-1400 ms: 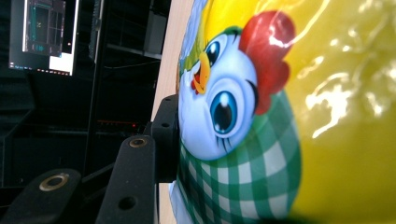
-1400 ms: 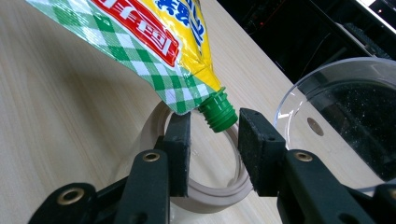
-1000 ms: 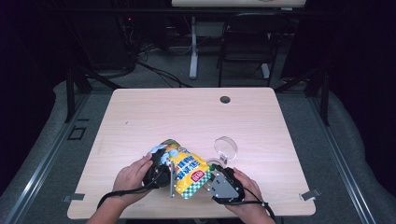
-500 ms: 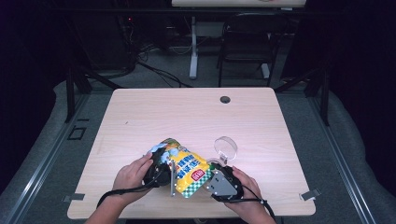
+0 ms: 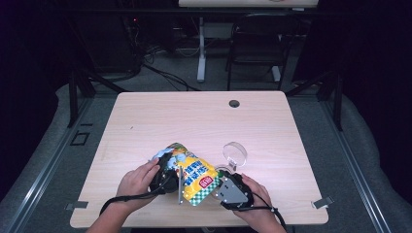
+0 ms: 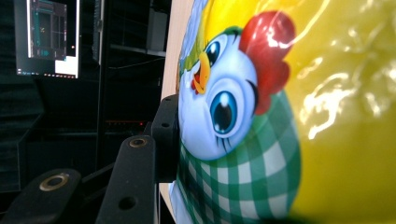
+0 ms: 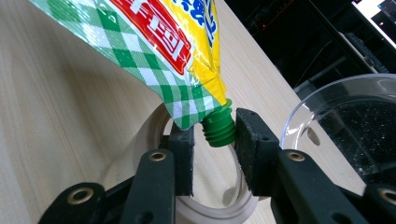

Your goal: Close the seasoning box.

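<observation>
A yellow pouch (image 5: 193, 175) with a green check base and a cartoon bird (image 6: 224, 107) is held tilted over the table's front part. My left gripper (image 5: 167, 171) is shut on its body, and one pad (image 6: 167, 135) presses into the film while the other is hidden behind the pouch. The pouch's green threaded spout (image 7: 217, 128) points down between the jaws of my right gripper (image 7: 215, 144). Those jaws have just been closing and a thin gap still shows on one side. A clear round rim (image 7: 210, 211) lies on the table under the spout.
A clear round dish (image 5: 235, 154) stands just right of the pouch, close to my right gripper (image 5: 219, 177). The wooden table (image 5: 194, 116) has a black grommet hole (image 5: 234, 103) at the back. A chair (image 5: 252, 48) and desk legs stand beyond the far edge.
</observation>
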A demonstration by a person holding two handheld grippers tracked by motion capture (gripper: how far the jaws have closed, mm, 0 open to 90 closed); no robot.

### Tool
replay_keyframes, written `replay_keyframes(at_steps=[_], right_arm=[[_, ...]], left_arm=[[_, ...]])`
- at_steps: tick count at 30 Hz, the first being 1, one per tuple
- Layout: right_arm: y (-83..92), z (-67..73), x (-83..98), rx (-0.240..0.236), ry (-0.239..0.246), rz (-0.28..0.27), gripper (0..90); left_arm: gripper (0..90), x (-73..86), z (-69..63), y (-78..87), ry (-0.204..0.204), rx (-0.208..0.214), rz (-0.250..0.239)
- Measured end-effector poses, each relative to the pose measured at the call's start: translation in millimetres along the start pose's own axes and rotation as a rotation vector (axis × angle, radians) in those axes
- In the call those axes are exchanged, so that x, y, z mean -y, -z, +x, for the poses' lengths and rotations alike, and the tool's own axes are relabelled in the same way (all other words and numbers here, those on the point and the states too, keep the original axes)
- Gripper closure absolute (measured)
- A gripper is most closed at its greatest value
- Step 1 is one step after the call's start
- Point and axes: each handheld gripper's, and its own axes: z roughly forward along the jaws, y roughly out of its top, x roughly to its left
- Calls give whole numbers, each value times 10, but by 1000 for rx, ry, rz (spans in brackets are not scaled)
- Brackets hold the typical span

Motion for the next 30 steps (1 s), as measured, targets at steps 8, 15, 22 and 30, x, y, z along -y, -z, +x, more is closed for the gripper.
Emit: replay_keyframes(at_steps=[8, 15, 22, 30], right_arm=[[3, 23, -11, 28, 24, -14, 649], [5, 56, -43, 28, 66, -18, 637], [7, 44, -30, 24, 55, -12, 694], [5, 43, -25, 25, 45, -15, 700]], left_arm=[[606, -8, 48, 16, -17, 4, 3], [606, -34, 52, 8, -30, 5, 0], [606, -50, 39, 6, -38, 6, 9], [606, -58, 37, 7, -44, -19, -1]])
